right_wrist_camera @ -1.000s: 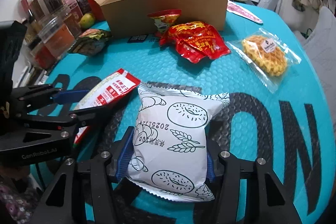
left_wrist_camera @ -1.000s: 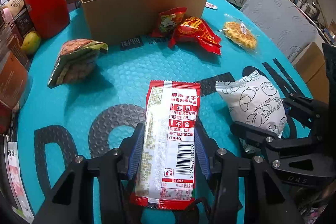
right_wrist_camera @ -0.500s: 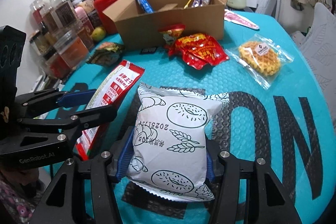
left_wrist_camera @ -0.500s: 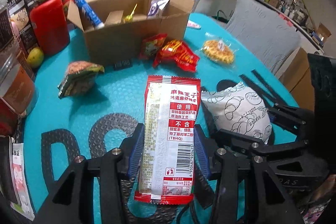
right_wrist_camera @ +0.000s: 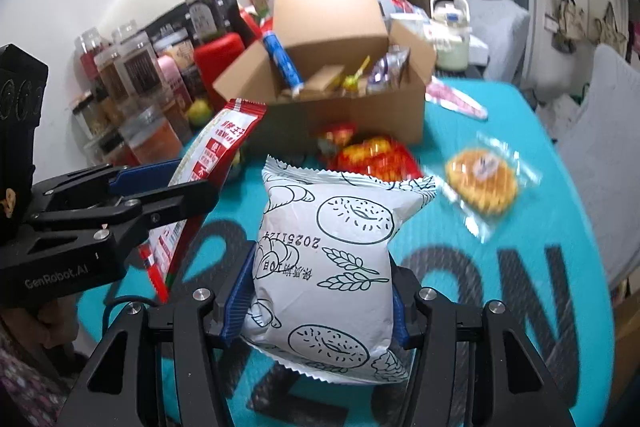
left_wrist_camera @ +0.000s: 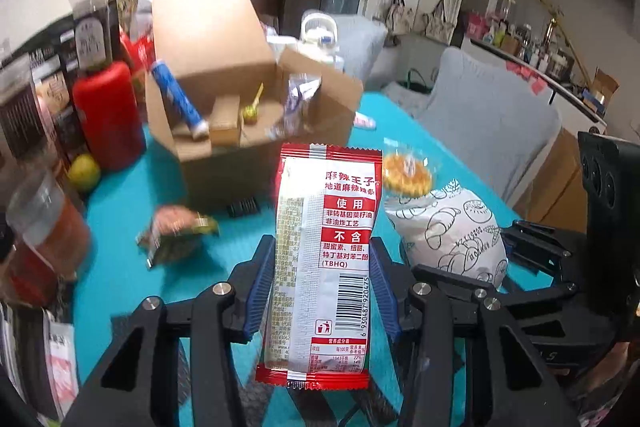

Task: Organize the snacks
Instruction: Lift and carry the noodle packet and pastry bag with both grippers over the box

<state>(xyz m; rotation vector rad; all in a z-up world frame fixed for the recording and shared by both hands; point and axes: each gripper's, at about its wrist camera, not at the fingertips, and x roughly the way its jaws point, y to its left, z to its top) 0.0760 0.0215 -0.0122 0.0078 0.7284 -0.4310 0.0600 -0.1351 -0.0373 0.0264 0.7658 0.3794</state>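
Left gripper (left_wrist_camera: 322,287) clamped on a red-and-white spicy snack packet (left_wrist_camera: 326,259), held upright off the teal surface (left_wrist_camera: 120,267). Right gripper (right_wrist_camera: 320,301) squeezing a puffy white bread bag (right_wrist_camera: 332,259), also lifted clear. Further out, a green-edged snack pack (left_wrist_camera: 176,233), a red packet (right_wrist_camera: 376,159) and a wrapped waffle (right_wrist_camera: 482,181) lying flat. Beyond, open cardboard box (right_wrist_camera: 348,115) holding a blue tube (left_wrist_camera: 178,99) and a lollipop (left_wrist_camera: 250,111).
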